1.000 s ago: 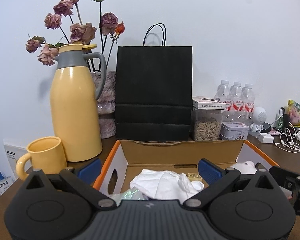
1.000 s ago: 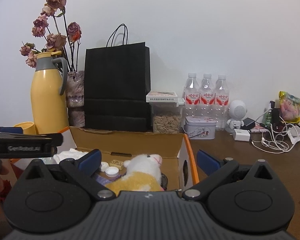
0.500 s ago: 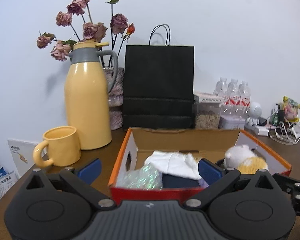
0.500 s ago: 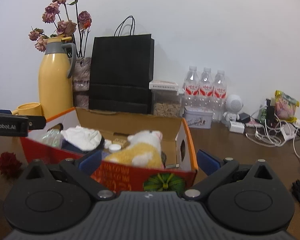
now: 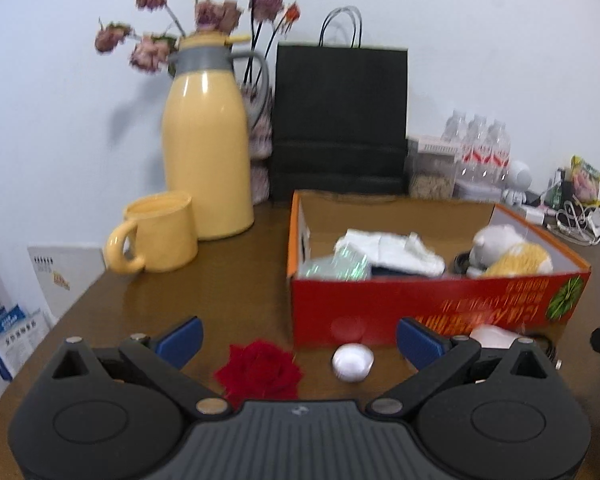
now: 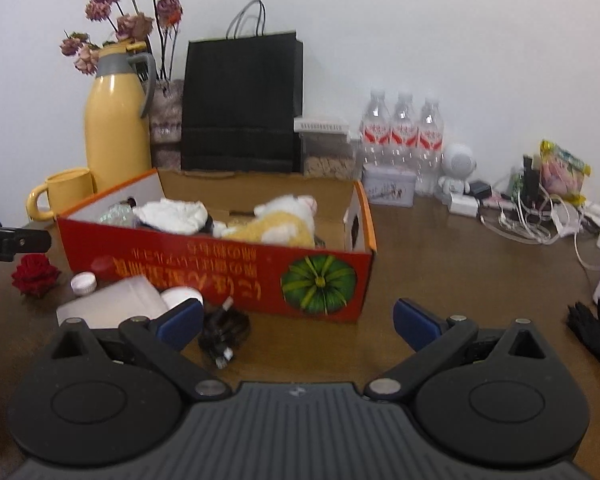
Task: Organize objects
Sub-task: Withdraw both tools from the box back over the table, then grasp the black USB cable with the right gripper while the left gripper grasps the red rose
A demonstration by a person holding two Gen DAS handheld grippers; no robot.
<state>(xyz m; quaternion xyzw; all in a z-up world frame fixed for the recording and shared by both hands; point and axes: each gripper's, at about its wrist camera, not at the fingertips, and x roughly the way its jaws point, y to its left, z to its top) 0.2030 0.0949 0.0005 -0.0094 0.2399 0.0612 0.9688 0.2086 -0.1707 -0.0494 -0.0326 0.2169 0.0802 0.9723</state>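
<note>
Left claw: spread wide, empty, now drawn back from the red box; red rose and white cap newly in view on the tabletop. Right claw: wide apart, empty, likewise withdrawn; black cable before the box; plush toy inside.

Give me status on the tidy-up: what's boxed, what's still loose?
Done: the plush toy, white cloth and a shiny wrapper sit inside the red box. In hand: nothing; the left gripper and right gripper are both open and empty. Left: the red rose, white cap, a pale flat pack and black cable lie on the table in front of the box.
</note>
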